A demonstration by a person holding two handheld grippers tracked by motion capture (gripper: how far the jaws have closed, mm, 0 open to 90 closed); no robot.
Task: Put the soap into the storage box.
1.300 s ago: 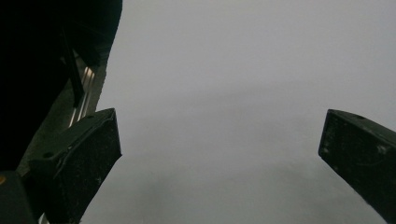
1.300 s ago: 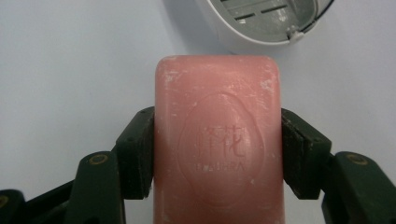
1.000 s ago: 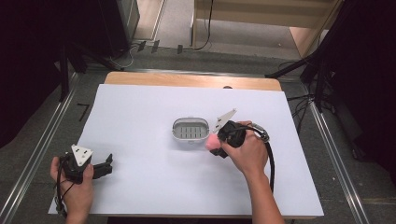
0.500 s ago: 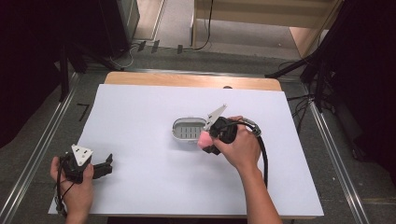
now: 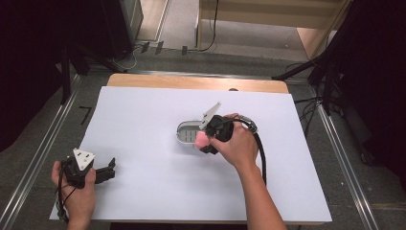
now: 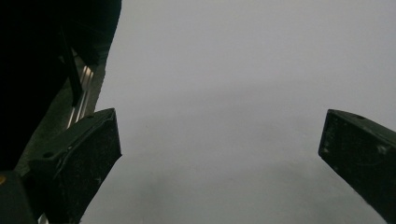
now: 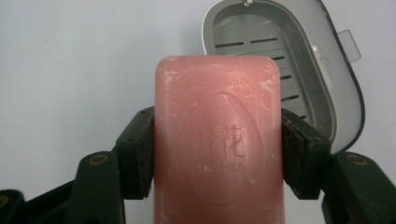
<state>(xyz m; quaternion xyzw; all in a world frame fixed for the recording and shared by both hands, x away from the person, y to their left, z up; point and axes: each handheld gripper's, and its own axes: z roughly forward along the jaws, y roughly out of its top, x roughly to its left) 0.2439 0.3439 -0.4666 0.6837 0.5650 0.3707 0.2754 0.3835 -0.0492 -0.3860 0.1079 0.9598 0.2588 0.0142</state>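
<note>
A white sheet (image 5: 143,120) covers the table in the middle of the frame. A wooden edge (image 5: 191,82) shows above it. Cables (image 5: 143,48) lie on the floor at the upper left.

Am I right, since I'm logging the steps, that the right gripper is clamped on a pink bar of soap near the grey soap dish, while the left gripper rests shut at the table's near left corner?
Not quite: the left gripper is open, not shut; the left gripper view shows its jaws far apart with nothing between them. The rest holds: the right gripper clamps the pink soap bar by the grey soap dish.
</note>
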